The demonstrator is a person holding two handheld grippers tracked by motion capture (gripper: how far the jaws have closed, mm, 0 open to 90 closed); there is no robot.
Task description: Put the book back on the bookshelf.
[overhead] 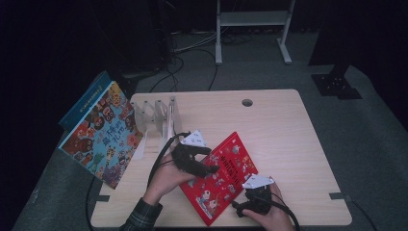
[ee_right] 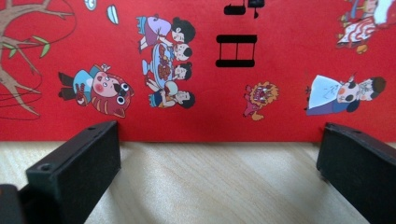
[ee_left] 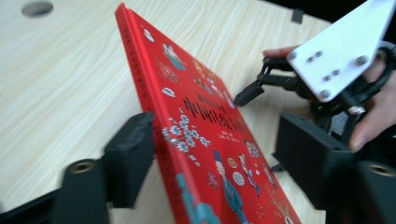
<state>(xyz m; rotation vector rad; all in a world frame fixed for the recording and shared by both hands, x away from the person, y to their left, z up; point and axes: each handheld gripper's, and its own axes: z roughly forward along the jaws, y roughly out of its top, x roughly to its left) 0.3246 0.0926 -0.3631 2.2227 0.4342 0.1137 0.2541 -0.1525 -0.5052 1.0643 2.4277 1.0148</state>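
1. Red book (overhead: 222,175) lies on the bench (overhead: 279,130), front-centre, turned diagonal; one edge is lifted off the surface.
2. Left claw (overhead: 211,169) is at the book's left edge. In the left gripper view its jaws sit wide apart, one on each side of the raised spine edge (ee_left: 149,102); left jaw is close alongside the edge, right jaw well clear of the cover. Open, not gripping.
3. Right claw (overhead: 251,192) is at the book's lower-right edge, near the bench front. In the right gripper view the jaws are spread wide w/ bare bench between them; the red cover (ee_right: 210,70) stands just past the tips. Open, holds nothing.
4. Left gripper view also shows the right claw (ee_left: 247,95) w/ its white plate, tips at or very near the cover's far side; contact can't be told.
5. Clear rack (overhead: 156,115) stands at bench rear-left.
6. Blue book (overhead: 103,134) leans off the bench's left side, next to the rack.
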